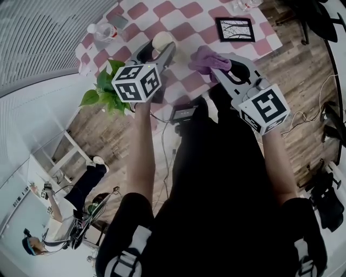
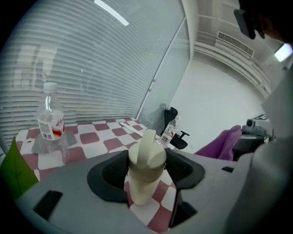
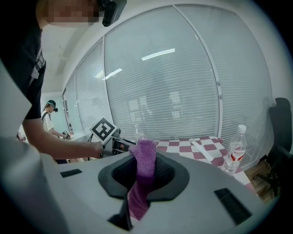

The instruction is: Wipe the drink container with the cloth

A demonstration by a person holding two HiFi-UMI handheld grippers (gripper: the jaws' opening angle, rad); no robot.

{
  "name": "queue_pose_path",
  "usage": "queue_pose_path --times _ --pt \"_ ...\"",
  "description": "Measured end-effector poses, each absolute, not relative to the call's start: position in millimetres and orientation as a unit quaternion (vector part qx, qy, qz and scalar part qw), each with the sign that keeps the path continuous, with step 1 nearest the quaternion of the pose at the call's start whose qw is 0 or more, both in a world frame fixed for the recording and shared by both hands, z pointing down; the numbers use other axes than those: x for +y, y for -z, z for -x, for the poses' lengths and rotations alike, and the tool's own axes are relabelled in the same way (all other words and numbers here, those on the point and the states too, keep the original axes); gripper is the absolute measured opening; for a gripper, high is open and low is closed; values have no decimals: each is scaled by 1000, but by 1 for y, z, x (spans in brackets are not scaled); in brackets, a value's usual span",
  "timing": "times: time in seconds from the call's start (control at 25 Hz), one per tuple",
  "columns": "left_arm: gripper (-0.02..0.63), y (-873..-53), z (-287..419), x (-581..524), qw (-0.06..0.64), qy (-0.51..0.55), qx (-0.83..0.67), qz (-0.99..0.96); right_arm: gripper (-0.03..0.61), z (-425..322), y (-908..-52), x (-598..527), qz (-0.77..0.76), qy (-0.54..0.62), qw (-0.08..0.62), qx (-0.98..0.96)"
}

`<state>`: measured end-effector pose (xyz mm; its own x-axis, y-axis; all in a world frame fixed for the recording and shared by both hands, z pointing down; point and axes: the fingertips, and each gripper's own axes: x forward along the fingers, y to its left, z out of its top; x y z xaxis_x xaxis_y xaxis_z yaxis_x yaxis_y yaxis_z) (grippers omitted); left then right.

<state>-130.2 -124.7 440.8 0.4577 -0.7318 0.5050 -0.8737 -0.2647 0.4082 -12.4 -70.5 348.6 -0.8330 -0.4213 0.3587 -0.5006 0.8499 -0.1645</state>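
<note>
Drink container (image 2: 146, 160), cream with a flip lid, is clamped in the left tongs (image 2: 147, 178) above the checked worktop (image 1: 181, 24), toward its near edge. The right tongs (image 3: 144, 176), almost closed, pinch a purple cloth (image 3: 145, 157) close beside it, not touching.

1. The drink container (image 1: 162, 39) sits between the jaws of the left gripper (image 1: 157, 51), over the table (image 1: 184, 16).
2. From it, the water bottle (image 1: 102, 31) stands at nine o'clock and the picture frame (image 1: 235, 29) lies at three.
3. The cloth (image 1: 207, 57), clamped in the right gripper (image 1: 221, 67), is at four; the plant (image 1: 105, 89) is at eight.
</note>
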Motion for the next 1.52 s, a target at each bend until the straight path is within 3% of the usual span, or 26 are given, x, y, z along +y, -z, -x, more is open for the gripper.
queue_pose_path --times 0.4,1.2,1.52 --pt "276 -454 120 -116 385 -80 -488 -779 57 19 -364 -68 -240 -128 172 -947" --pt "276 -461 120 -125 392 -65 -483 -780 57 75 -453 -91 -208 -105 244 -941" --pt "276 -462 124 -125 391 -57 -477 -785 100 91 -464 -95 -214 -97 255 -938"
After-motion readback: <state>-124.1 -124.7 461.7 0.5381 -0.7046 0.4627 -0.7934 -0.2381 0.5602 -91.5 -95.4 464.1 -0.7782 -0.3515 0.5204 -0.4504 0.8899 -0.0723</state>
